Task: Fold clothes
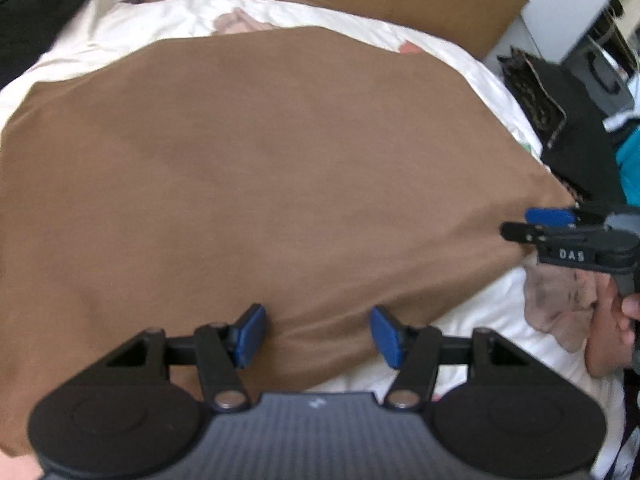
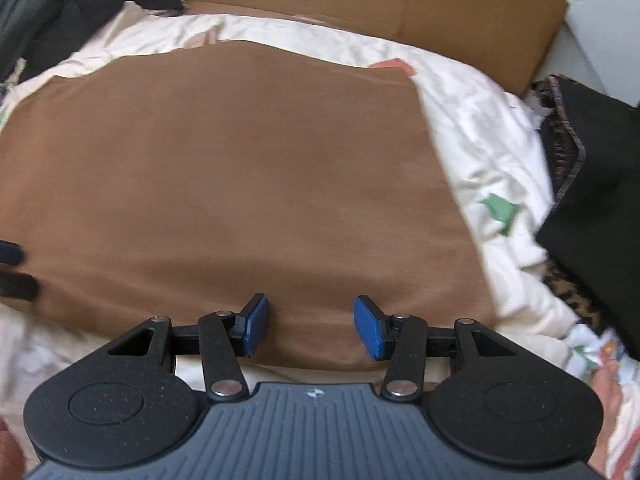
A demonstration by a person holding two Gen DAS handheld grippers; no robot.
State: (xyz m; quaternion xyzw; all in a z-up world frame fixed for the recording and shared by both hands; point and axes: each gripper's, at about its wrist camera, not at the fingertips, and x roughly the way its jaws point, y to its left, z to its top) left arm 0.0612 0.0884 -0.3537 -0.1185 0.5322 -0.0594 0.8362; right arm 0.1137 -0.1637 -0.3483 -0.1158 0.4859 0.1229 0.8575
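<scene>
We are looking at a large plain brown cloth garment (image 1: 260, 168) lying spread nearly flat on a white quilted bedcover with small green and pink patches (image 2: 472, 128), and it is filling the middle of both wrist views. In the left wrist view our left gripper (image 1: 318, 334) is hovering at the bottom centre with its blue-padded fingers standing wide apart and holding nothing, the near hem of the brown cloth running just under and between them. In the right wrist view our right gripper (image 2: 311, 326) is likewise gaping wide and gripping nothing, poised over the same near hem toward its right-hand corner, which is ending at the lower right of that frame. The right gripper is also showing at the right edge of the left wrist view, side on, beside the cloth's pointed corner; from there we cannot tell its spread. The relation that matters: the cloth is stretching away from both grippers toward a flat brown cardboard sheet (image 2: 440, 4) at the top of the frames, its near edge running left to right across both sets of fingers, each hand nearest its own end of that edge. Whether this flat shape is an unfolded garment or one already doubled over, we cannot be judging from here
</scene>
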